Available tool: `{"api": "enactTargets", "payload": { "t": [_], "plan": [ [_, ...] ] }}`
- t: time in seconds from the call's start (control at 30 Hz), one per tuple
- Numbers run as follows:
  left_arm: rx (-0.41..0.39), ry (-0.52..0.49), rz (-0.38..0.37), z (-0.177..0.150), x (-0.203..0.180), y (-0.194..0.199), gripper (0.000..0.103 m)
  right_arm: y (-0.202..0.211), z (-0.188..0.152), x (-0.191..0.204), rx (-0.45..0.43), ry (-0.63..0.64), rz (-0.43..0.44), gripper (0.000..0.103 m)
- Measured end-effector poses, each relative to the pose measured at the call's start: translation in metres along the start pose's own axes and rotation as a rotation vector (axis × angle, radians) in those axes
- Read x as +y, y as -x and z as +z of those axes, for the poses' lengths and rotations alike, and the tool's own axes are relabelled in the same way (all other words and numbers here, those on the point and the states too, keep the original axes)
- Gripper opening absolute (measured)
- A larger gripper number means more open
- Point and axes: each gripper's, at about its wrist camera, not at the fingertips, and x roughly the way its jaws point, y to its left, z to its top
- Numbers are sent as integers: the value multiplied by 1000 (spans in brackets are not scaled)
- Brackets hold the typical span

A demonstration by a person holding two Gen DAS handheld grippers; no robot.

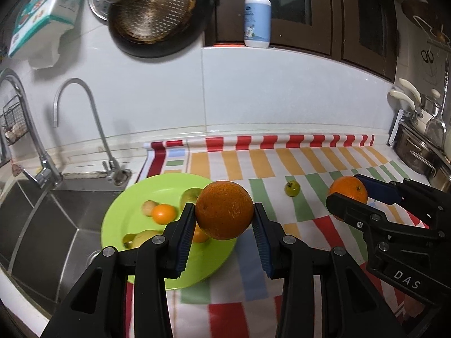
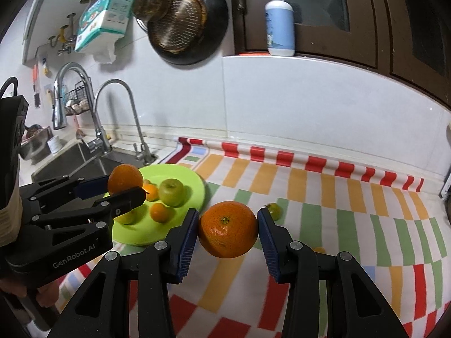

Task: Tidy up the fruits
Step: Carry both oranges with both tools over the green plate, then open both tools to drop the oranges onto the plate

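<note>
My left gripper point(image 1: 224, 212) is shut on a large orange point(image 1: 224, 209), held in the air over the right part of the green plate point(image 1: 124, 211). My right gripper point(image 2: 229, 226) is shut on a second orange point(image 2: 228, 228), lifted above the striped cloth. Each view shows the other gripper too: the right gripper point(image 1: 349, 191) with its orange point(image 1: 348, 190), and the left gripper point(image 2: 125, 184) with its orange point(image 2: 125, 178). The green plate point(image 2: 194, 181) holds a green apple point(image 2: 172, 192), small oranges point(image 2: 159, 211) and yellowish fruits. A small green fruit point(image 1: 292, 188) lies on the cloth.
A steel sink point(image 1: 56, 219) with two taps point(image 1: 84, 112) lies left of the plate. A dark pan and strainer point(image 1: 157, 19) hang on the wall. A soap bottle point(image 1: 257, 19) stands on the ledge. Pots point(image 1: 420, 152) crowd the far right.
</note>
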Motion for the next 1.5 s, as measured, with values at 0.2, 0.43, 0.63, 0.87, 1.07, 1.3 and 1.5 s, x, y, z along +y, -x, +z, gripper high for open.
{"api": "enactTargets", "payload": {
  "t": [0.2,0.43,0.63,0.87,1.07,1.3,1.5],
  "plan": [
    [-19,-3,18,-3,22,15,40,3,4,23,-18,8,15,44],
    [-33,-9,33,-4,51,23,40,-3,10,51,-36,12,29,44],
    [-28,-13,46,-6,77,22,40,-14,17,75,-41,18,40,44],
    [0,-34,39,-11,104,8,40,-38,16,102,-3,18,61,44],
    [43,-46,20,-16,123,-15,40,-63,12,118,52,23,68,44],
    [86,-51,-7,-17,135,-45,40,-93,5,126,119,6,61,44],
    [122,-60,-42,-18,135,-70,40,-109,2,124,159,-5,54,44]
  ]
}}
